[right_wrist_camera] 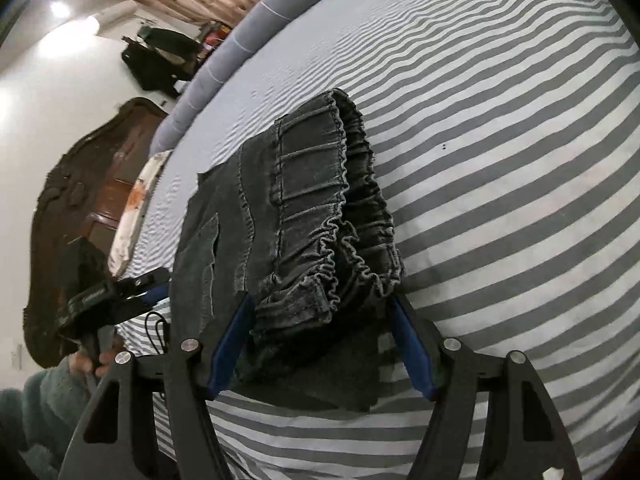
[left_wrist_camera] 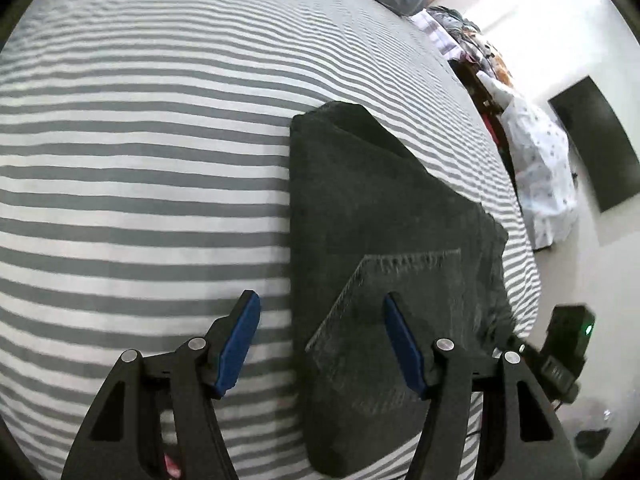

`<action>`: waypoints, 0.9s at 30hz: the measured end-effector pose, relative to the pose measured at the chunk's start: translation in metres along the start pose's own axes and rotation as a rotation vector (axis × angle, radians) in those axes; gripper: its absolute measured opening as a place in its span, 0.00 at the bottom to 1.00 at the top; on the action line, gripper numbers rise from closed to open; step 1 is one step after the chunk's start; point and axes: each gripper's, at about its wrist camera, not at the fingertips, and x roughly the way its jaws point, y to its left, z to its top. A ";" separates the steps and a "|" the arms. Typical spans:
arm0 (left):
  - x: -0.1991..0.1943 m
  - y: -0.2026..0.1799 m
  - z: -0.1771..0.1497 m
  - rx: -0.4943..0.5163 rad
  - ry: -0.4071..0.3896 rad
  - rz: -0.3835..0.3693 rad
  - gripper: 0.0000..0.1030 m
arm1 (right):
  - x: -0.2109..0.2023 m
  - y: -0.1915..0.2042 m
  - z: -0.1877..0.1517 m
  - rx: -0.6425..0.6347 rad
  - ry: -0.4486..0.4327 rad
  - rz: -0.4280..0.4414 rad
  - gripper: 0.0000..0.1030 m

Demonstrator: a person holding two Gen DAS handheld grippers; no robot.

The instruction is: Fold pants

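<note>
Denim pants [right_wrist_camera: 288,216], one folded pair, on striped bed [left_wrist_camera: 140,184]; both grippers' jaws apart, gripping nothing

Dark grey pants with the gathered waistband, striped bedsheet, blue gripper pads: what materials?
Dark grey pants: looks like washed denim; faded seams, visible stitching and a puckered elastic waistband. Grey-and-white striped bedsheet: thin woven cloth, probably cotton, matte with fine ripples. Blue gripper pads: smooth and matte, likely rubber or soft plastic, on black rigid plastic fingers.
</note>
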 end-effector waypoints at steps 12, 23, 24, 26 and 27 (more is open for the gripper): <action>0.017 -0.009 0.012 0.039 -0.024 0.008 0.70 | 0.014 -0.009 0.023 0.021 -0.073 0.120 0.60; 0.010 -0.006 -0.005 0.055 0.008 -0.062 0.70 | 0.020 -0.002 0.015 0.028 -0.038 0.136 0.50; 0.010 -0.005 -0.004 0.051 0.006 -0.072 0.70 | 0.023 -0.001 0.017 0.033 -0.035 0.132 0.50; 0.012 -0.002 0.000 0.038 0.007 -0.075 0.70 | 0.025 0.001 0.019 0.032 -0.029 0.121 0.49; 0.013 -0.004 0.003 0.033 0.006 -0.071 0.70 | 0.026 0.003 0.021 0.033 -0.025 0.106 0.45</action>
